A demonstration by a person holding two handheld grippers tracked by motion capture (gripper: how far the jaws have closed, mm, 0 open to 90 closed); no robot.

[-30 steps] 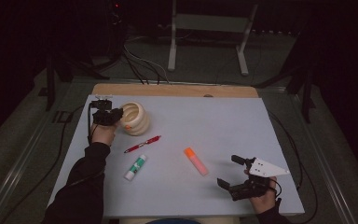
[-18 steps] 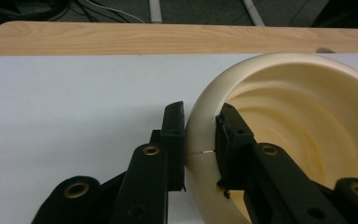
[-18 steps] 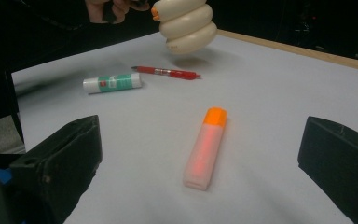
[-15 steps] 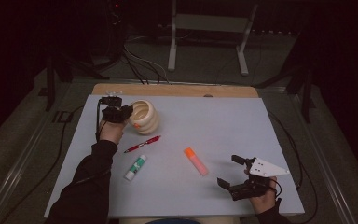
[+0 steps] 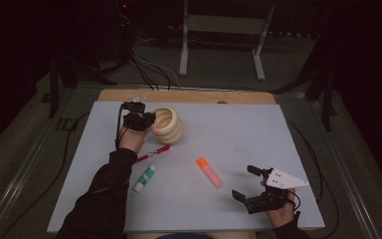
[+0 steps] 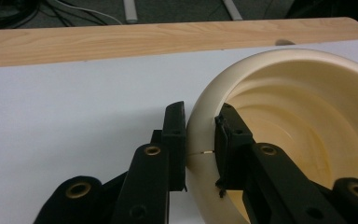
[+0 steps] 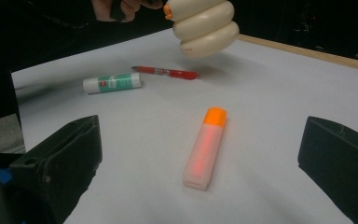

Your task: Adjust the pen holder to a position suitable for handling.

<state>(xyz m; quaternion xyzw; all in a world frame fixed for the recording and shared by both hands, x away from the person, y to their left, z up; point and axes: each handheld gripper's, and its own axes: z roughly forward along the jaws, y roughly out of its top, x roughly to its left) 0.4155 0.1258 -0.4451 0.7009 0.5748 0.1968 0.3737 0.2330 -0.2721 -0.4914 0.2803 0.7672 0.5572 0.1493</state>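
Moved rightward, cream bowl (image 5: pixel 169 124) rim clamped in left tongs (image 6: pixel 200 140); right tongs (image 5: pixel 248 183) wide.

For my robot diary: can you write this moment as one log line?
left gripper: shut on bowl rim, lifted | right gripper: open | highlighter: on table

Two black jaws of the right tongs (image 7: pixel 200 154) are standing wide apart at the bottom corners, framing an orange highlighter (image 7: pixel 204 148) that is lying on the pale worktop (image 7: pixel 270 93) between them, untouched, its orange cap pointing away. Farther off, a red pen (image 7: pixel 165 72) and a glue stick (image 7: pixel 113 83) with a green label are lying near each other. Beyond them, a cream ribbed bowl (image 7: pixel 205 25) is hanging tilted just above the worktop, casting a shadow beneath, with a person's hand (image 7: pixel 121 7) showing beside it at the top edge.
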